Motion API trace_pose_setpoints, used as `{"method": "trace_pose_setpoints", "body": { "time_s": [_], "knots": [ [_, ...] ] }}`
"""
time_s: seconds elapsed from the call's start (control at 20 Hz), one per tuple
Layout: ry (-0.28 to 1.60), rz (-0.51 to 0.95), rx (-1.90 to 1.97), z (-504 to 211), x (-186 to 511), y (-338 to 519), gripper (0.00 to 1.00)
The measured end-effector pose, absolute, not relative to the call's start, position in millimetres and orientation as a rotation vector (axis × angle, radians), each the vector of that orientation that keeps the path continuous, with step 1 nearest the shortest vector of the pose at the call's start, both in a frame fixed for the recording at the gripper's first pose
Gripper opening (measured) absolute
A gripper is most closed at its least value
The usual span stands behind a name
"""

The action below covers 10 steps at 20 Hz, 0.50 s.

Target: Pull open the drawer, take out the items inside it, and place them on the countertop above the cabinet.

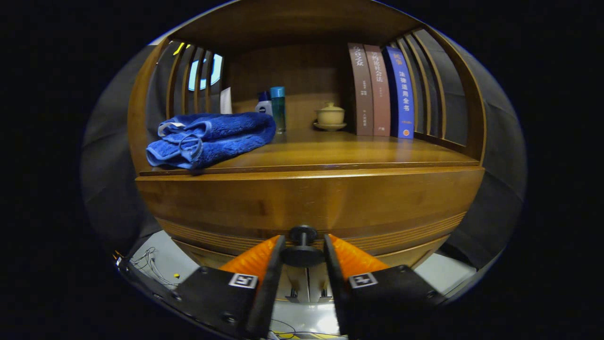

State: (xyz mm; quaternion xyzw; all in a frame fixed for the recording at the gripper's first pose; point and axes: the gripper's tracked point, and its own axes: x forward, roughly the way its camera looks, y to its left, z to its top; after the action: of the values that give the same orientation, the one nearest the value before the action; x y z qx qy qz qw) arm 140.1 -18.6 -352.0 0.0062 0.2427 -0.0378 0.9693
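Observation:
A wooden cabinet fills the scene, with its drawer front [306, 203] right ahead of me. A round dark knob [302, 245] sticks out of the drawer front, and my gripper [303, 252] is shut on it, one finger pressing each side. Above the drawer runs the wooden countertop [349, 153]. A folded blue towel [210, 138] lies on the countertop's left part, hanging slightly over the front edge. The inside of the drawer is hidden.
At the back of the countertop stand a white bottle [264, 106], a teal bottle [278, 107], a lidded tea cup on a saucer [330, 116] and three upright books [382, 92]. Slatted wooden sides close the shelf left and right. Cables [151, 264] lie on the floor below left.

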Motion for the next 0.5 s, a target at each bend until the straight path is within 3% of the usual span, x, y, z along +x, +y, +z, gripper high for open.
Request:
{"method": "trace_pose_setpoints", "body": {
  "time_s": [0.05,0.15,0.5],
  "knots": [
    [0.496,-0.081,0.014,-357.4,142.9,-20.0,0.45],
    [0.502,-0.082,0.019,-357.6,143.8,-16.4,0.39],
    [0.52,-0.092,0.003,-356.2,139.7,-17.8,0.39]
  ]
}}
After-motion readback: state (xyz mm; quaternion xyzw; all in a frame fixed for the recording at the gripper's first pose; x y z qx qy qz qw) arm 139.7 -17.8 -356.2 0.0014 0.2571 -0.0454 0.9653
